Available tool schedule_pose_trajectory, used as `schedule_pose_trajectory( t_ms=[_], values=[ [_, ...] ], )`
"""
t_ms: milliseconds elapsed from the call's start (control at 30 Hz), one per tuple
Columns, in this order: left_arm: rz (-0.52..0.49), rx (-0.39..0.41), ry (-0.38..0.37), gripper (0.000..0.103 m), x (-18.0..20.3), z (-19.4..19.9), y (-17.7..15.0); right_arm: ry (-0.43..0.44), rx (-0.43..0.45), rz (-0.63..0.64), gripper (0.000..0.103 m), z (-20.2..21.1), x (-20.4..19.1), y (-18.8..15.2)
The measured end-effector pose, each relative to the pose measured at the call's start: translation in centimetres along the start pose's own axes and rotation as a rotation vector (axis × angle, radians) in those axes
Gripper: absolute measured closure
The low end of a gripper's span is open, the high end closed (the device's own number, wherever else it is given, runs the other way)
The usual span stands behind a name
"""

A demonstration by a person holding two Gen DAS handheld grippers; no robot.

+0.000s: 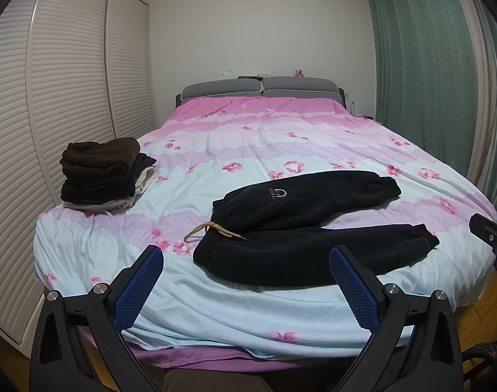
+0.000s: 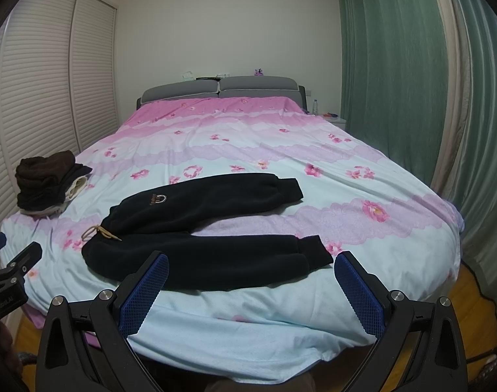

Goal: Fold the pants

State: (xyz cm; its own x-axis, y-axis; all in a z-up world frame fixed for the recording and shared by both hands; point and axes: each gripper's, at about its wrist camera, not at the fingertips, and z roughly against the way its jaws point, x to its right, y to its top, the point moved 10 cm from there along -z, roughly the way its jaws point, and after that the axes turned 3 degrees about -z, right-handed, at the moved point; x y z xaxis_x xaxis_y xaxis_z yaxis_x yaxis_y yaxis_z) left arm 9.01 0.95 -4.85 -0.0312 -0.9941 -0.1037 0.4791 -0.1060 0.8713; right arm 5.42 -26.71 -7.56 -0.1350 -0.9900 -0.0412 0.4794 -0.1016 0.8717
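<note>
Black fleece pants (image 1: 300, 228) lie flat on the bed, waist to the left with a tan drawstring (image 1: 212, 230), both legs spread out to the right. They also show in the right wrist view (image 2: 199, 228). My left gripper (image 1: 247, 261) is open and empty, held back from the bed's near edge, in front of the waist. My right gripper (image 2: 251, 269) is open and empty, in front of the near leg's cuff (image 2: 313, 250). Neither touches the pants.
A stack of folded dark clothes (image 1: 101, 173) sits at the bed's left edge, also in the right wrist view (image 2: 47, 183). The floral bedspread (image 1: 281, 137) covers the bed. Slatted wardrobe doors (image 1: 69, 98) stand left, green curtains (image 1: 428, 65) right.
</note>
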Motion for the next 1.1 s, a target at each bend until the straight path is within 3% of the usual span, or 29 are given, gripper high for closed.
schedule_pose_trajectory(
  t_ms=[1100],
  values=[
    [0.007, -0.005, 0.025, 0.0, -0.11, -0.29, -0.3, -0.005, -0.009, -0.002, 0.0, -0.27, 0.25, -0.3]
  ],
)
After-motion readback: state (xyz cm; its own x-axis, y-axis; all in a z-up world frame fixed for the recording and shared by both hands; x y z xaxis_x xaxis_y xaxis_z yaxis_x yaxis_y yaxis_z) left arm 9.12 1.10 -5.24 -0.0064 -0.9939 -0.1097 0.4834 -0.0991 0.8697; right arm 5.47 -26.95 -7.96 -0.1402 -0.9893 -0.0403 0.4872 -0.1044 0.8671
